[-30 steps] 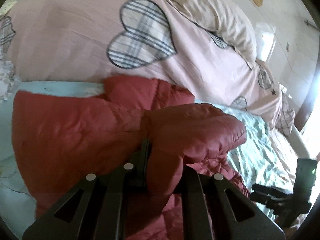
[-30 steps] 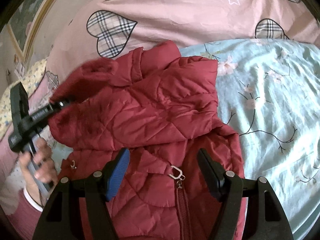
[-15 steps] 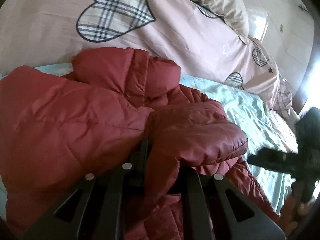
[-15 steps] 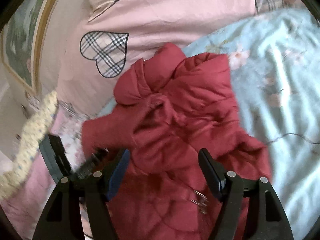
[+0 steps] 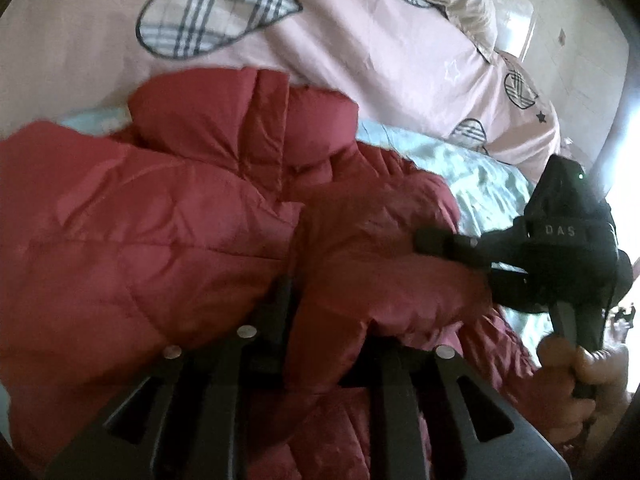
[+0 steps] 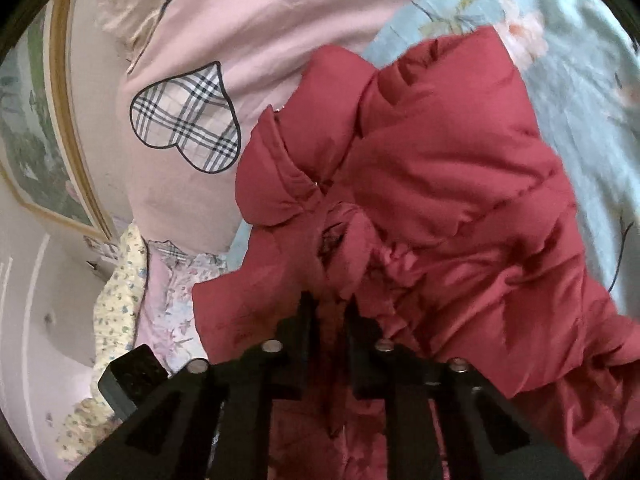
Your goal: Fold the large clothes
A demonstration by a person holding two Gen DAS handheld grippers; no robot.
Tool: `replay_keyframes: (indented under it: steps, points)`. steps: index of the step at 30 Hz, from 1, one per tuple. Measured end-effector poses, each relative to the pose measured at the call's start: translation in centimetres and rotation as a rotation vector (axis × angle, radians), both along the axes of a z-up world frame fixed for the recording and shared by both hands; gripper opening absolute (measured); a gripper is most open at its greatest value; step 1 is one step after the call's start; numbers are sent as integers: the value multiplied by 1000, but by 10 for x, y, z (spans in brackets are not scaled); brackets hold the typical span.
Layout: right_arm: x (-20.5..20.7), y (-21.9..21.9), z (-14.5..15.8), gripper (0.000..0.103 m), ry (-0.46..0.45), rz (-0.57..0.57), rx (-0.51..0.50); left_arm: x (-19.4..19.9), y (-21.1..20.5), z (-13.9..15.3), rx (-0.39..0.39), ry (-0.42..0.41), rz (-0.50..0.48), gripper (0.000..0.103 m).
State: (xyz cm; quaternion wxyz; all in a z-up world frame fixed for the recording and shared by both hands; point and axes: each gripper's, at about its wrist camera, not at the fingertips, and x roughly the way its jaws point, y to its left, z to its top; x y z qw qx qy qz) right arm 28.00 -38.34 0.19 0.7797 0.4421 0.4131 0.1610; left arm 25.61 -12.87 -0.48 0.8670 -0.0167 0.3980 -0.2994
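A red quilted puffer jacket (image 5: 160, 220) lies on a bed; it also shows in the right wrist view (image 6: 460, 168). My left gripper (image 5: 320, 320) is shut on a bunched sleeve end of the jacket (image 5: 380, 272), which bulges out over its fingers. My right gripper (image 6: 328, 312) is shut on a fold of the jacket near the collar. The right gripper also shows in the left wrist view (image 5: 448, 246) at the right, its fingers pressed into the same sleeve. The fingertips of both are hidden by fabric.
A pale blue floral sheet (image 6: 580, 40) lies under the jacket. A pink duvet with plaid hearts (image 5: 360, 40) is bunched behind it, also in the right wrist view (image 6: 240, 20). A framed picture (image 6: 36, 132) hangs on the wall at left.
My right gripper has closed on the jacket; it was open before. It moved in close to my left gripper. The left gripper carried the sleeve across the jacket body.
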Motion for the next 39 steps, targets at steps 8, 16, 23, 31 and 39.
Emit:
replay_keyframes:
  steps: [8, 16, 23, 31, 39]
  points:
    - [-3, 13, 30, 7, -78, 21, -158, -18, 14, 2, -6, 87, -61, 41]
    - [-25, -10, 55, 6, -138, -83, -330, -37, 45, 27, -3, -10, -11, 89]
    - [-28, -20, 34, 6, -88, -84, -475, -12, 82, 52, 9, -106, 89, 89]
    - [-28, -19, 6, 8, -42, -67, -515, 43, 93, 28, 109, -46, 178, 74]
    - [-35, -19, 15, 26, -19, -90, -539, 56, 95, -21, 203, 32, 195, 74]
